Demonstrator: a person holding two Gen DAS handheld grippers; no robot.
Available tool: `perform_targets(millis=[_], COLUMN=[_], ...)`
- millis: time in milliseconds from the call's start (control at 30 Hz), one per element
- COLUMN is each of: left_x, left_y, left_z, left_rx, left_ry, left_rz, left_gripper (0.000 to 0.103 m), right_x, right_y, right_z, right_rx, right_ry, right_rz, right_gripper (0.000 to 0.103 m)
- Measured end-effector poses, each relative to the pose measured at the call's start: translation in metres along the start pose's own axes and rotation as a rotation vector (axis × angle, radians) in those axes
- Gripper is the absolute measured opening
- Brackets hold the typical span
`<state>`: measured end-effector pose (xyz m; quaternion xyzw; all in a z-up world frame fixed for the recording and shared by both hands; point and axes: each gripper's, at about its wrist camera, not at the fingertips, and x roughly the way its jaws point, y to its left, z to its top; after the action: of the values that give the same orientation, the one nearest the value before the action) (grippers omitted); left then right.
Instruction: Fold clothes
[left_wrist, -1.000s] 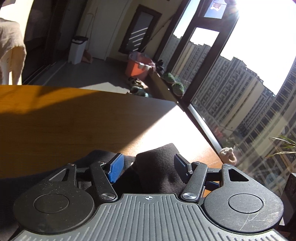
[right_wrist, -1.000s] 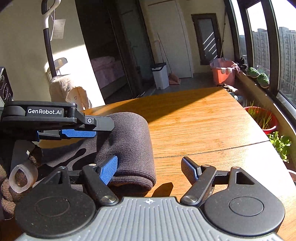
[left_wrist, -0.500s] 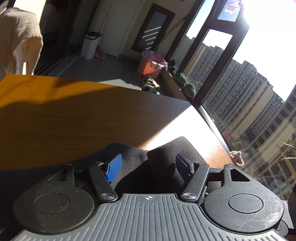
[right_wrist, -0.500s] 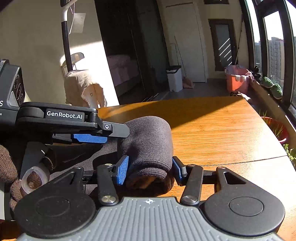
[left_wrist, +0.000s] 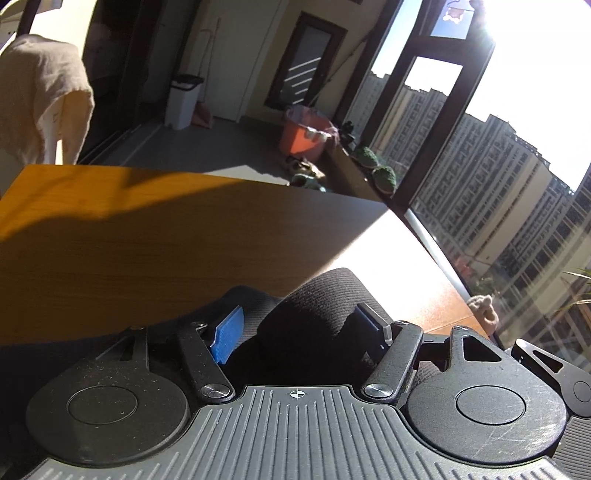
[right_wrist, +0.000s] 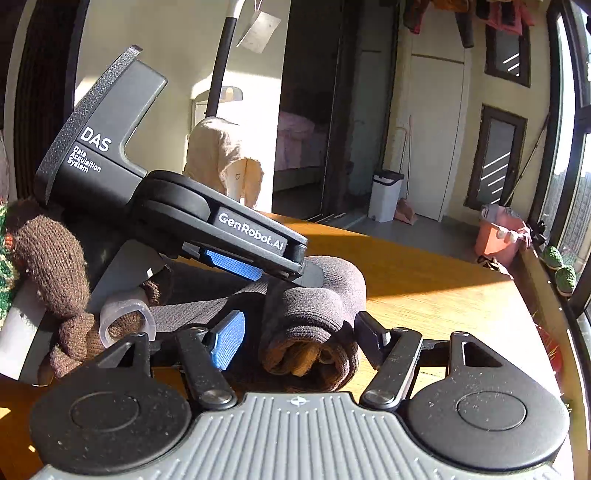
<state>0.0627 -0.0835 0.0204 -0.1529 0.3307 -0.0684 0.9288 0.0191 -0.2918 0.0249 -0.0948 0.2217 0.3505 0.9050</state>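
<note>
A dark brown garment (right_wrist: 317, 306), rolled into a thick bundle, lies on the wooden table (right_wrist: 424, 295). My right gripper (right_wrist: 299, 336) straddles the open end of the roll. Its right pad touches the cloth and a small gap shows at its blue left pad. My left gripper (right_wrist: 291, 266) comes in from the left, tilted down over the roll, held by a hand in a brown knit glove (right_wrist: 51, 251). In the left wrist view the garment (left_wrist: 314, 314) bulges between the left gripper's (left_wrist: 301, 328) fingers. It rests against the right pad and clears the blue left pad.
The table (left_wrist: 147, 240) stretches ahead, half in shadow, and its right edge runs along a big window. On the floor beyond stand a white bin (right_wrist: 386, 195) and an orange bucket (right_wrist: 498, 236). A cream cloth (right_wrist: 221, 158) hangs on a stand at the back left.
My right gripper closed around the roll's end, then widened slightly. Both cameras have tilted upward. The left gripper's finger spacing has stayed the same.
</note>
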Motion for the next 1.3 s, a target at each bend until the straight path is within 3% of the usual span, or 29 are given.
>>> perform_targets(millis=[100, 200, 233, 267, 533, 667, 733, 867, 1100, 1233, 1300], left_x=[-0.002, -0.002, -0.001, -0.001, -0.026, -0.029, -0.022, -0.020, -0.021, -0.020, -0.020], left_y=[-0.003, -0.002, -0.002, 0.000, 0.002, 0.000, 0.003, 0.012, 0.011, 0.016, 0.017], left_z=[0.000, 0.000, 0.000, 0.000, 0.006, 0.005, 0.000, -0.004, -0.005, -0.006, -0.007], left_rx=[0.025, 0.021, 0.017, 0.012, -0.035, 0.001, 0.020, -0.010, -0.004, -0.022, -0.031], left_ry=[-0.007, -0.006, -0.006, -0.005, -0.070, -0.065, -0.048, -0.041, -0.043, -0.038, -0.033], left_rz=[0.016, 0.015, 0.013, 0.012, 0.018, 0.021, 0.059, 0.055, 0.059, 0.051, 0.046], left_gripper=[0.074, 0.076, 0.076, 0.077, 0.077, 0.077, 0.083, 0.085, 0.088, 0.090, 0.090], right_x=[0.000, 0.007, 0.009, 0.012, 0.012, 0.014, 0.013, 0.004, 0.005, 0.024, 0.036], right_y=[-0.018, -0.019, -0.020, -0.020, 0.041, 0.054, 0.048, 0.013, -0.035, -0.041, -0.038], right_z=[0.002, -0.004, -0.006, -0.005, -0.008, -0.007, -0.005, 0.000, -0.005, -0.012, -0.018], right_rx=[0.125, 0.128, 0.128, 0.117, -0.320, -0.362, -0.309, -0.052, 0.308, 0.357, 0.388], right_ry=[0.002, 0.009, 0.011, 0.015, -0.009, -0.021, -0.020, -0.018, -0.006, 0.048, 0.078], right_rz=[0.032, 0.001, -0.010, -0.004, -0.141, -0.135, -0.108, 0.025, 0.187, 0.180, 0.159], right_gripper=[0.069, 0.069, 0.065, 0.051, 0.045, 0.046, 0.050, 0.068, 0.079, 0.085, 0.079])
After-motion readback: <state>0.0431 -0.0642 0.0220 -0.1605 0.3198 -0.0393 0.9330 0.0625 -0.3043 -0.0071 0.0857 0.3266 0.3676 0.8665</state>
